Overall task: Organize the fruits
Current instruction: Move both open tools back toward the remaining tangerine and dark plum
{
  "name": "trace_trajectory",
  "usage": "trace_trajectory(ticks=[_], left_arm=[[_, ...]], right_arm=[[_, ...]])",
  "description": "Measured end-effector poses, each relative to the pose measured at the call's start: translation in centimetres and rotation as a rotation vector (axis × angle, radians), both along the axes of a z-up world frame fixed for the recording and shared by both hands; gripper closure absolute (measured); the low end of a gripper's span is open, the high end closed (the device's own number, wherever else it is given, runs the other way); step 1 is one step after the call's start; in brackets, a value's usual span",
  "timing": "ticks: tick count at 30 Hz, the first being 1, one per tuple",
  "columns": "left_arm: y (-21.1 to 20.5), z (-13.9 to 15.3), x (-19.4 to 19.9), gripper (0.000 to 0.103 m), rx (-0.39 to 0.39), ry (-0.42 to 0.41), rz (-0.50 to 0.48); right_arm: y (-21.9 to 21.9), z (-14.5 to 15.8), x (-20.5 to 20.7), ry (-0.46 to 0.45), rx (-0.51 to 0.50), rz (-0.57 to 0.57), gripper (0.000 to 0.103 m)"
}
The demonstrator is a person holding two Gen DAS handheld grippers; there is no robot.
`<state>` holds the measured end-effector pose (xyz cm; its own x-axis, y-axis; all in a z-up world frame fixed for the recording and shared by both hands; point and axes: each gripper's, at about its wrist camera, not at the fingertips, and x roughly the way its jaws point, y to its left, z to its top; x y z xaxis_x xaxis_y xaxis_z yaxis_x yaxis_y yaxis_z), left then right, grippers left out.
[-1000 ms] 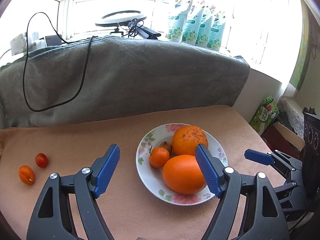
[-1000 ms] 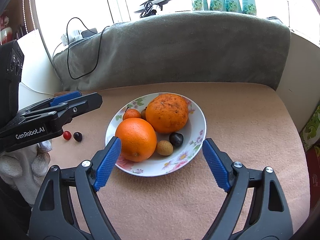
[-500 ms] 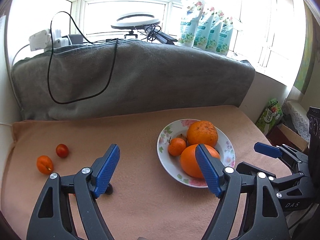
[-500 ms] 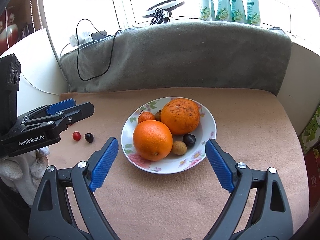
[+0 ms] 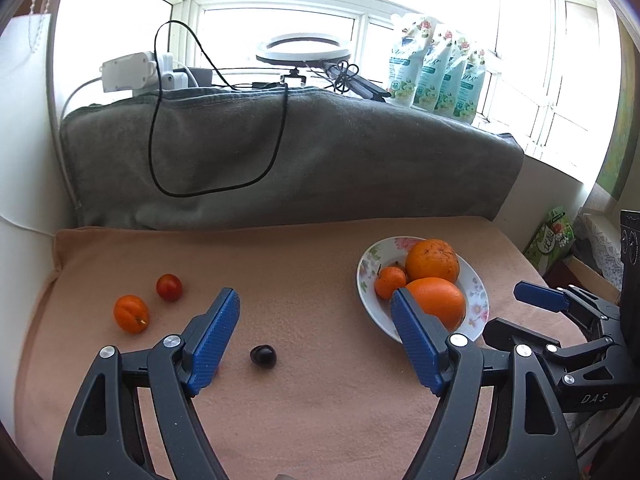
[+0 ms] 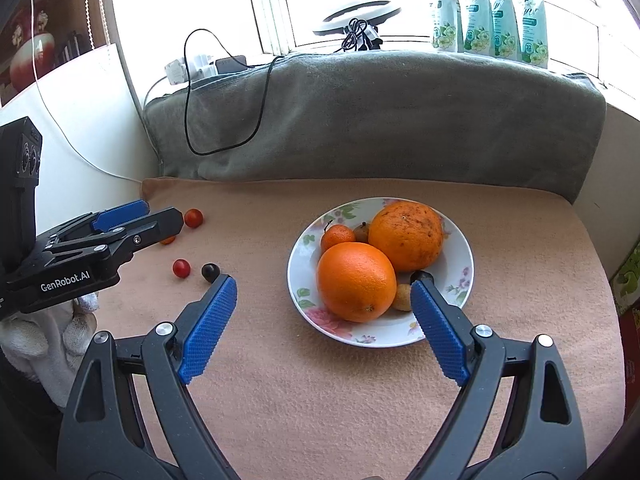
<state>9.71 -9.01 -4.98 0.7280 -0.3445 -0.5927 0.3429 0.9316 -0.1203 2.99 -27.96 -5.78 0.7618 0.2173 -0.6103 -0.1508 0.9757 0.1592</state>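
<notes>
A flowered plate (image 6: 460, 240) on the peach cloth holds a smooth orange (image 6: 356, 276), a rough orange (image 6: 406, 236), a mandarin (image 6: 337, 237), a longan (image 6: 402, 298) and a dark fruit (image 6: 420, 276). Left of the plate, loose on the cloth, lie a dark cherry (image 5: 263, 356), a red tomato (image 5: 169, 287) and a small orange fruit (image 5: 131, 314). My left gripper (image 5: 316, 336) is open and hangs above the dark cherry. My right gripper (image 6: 324, 330) is open in front of the plate (image 5: 480, 300). Neither holds anything.
A grey towel (image 5: 320, 152) with a black cable draped over it (image 5: 276, 152) walls off the back of the cloth. Refill pouches (image 6: 492, 12) and a ring light (image 5: 303, 46) stand on the sill behind. Another red tomato (image 6: 181, 268) lies beside the cherry. The cloth drops off at the right.
The left gripper swung left, away from the plate, so the loose fruits and the dark cherry came between its fingers. The right gripper drew back from the plate a little.
</notes>
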Motion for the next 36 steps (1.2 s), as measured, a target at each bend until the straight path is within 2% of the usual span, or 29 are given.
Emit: trace_trajectory(ticks=[7,24,32,36], left_arm=[[2.6,-0.4,-0.2,0.025,-0.008,0.000,0.033],[12.4,-2.9,0.3,0.025,-0.008,0.039,0.218],[15.5,-4.1,0.7,0.025,-0.011,0.073,0.277],[16.2,-4.4,1.1,0.026,-0.026,0.078,0.285]], right_arm=[[1.5,0.0,0.3,0.006,0.016,0.022,0.012],[5.3,-0.8,2.0,0.032,0.029,0.117,0.012],[6.8,-1.3,3.2,0.043,0.034,0.156,0.012],[7.6,-1.7,3.8,0.057,0.029,0.175,0.021]])
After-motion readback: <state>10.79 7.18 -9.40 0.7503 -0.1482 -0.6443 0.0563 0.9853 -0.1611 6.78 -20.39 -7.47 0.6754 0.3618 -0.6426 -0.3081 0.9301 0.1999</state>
